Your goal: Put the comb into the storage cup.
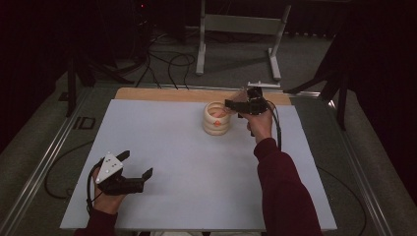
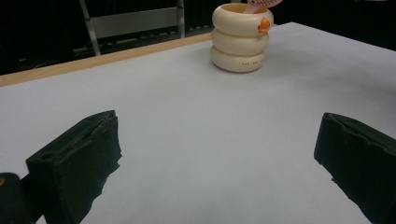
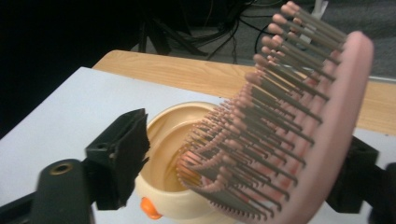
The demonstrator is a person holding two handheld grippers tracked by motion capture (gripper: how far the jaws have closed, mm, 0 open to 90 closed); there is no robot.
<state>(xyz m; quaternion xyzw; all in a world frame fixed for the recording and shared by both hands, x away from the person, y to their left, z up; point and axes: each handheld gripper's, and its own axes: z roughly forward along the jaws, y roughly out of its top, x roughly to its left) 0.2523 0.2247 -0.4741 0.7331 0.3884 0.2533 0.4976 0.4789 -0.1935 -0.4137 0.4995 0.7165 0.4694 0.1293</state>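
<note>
A cream cup [image 1: 216, 127] made of stacked rings, with a small orange knob on its side, stands at the far middle of the white table sheet [image 1: 172, 147]. A pink hairbrush [image 3: 327, 116] leans in the cup [image 3: 173, 198], handle end down and bristles towards the left jaw. My right gripper [image 3: 247, 140] straddles the brush head above the cup, open. Its left jaw stands clear of the bristles, and the right jaw sits close behind the brush's back. My left gripper [image 1: 136, 163] rests near the front left of the sheet, open and with nothing in it. Its own view takes in the cup [image 2: 239, 44] far ahead.
A strip of wooden board [image 1: 162, 94] borders the sheet's far edge. Beyond the table stand a grey metal frame [image 1: 241, 29] and cables on the floor. Metal rails run along both table sides. Dark stands flank the table at left and right.
</note>
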